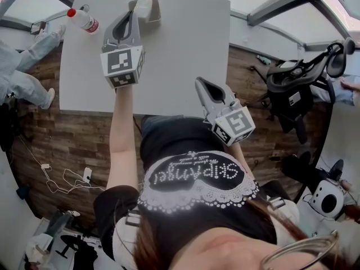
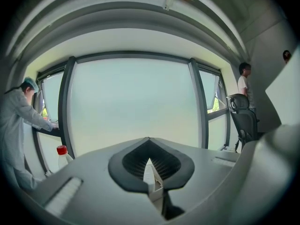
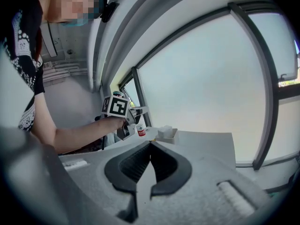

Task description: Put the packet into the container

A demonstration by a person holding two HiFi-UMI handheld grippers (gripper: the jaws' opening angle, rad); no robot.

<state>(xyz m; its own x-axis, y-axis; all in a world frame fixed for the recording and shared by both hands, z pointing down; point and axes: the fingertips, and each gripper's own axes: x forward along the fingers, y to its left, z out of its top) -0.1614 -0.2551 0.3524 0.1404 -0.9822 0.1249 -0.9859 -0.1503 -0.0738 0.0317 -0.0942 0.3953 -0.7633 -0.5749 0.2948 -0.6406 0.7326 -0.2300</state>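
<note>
Packet (image 1: 144, 6) noted lying in container (image 1: 156, 11), just beyond left tongs (image 1: 133, 17), which are pressed together and empty. Right tongs (image 1: 203, 84) likewise pressed together, well back. Packet judged light, soft, crushable; best pinched gently at an edge.

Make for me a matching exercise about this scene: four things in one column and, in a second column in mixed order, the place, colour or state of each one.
Things
1. bottle cap
2. packet
3. office chair
4. right tongs

Place, colour or state
A. on the wooden floor, beside the table
B. closed, holding nothing
C. red
D. inside the container

Pairs: 1-C, 2-D, 3-A, 4-B
</note>
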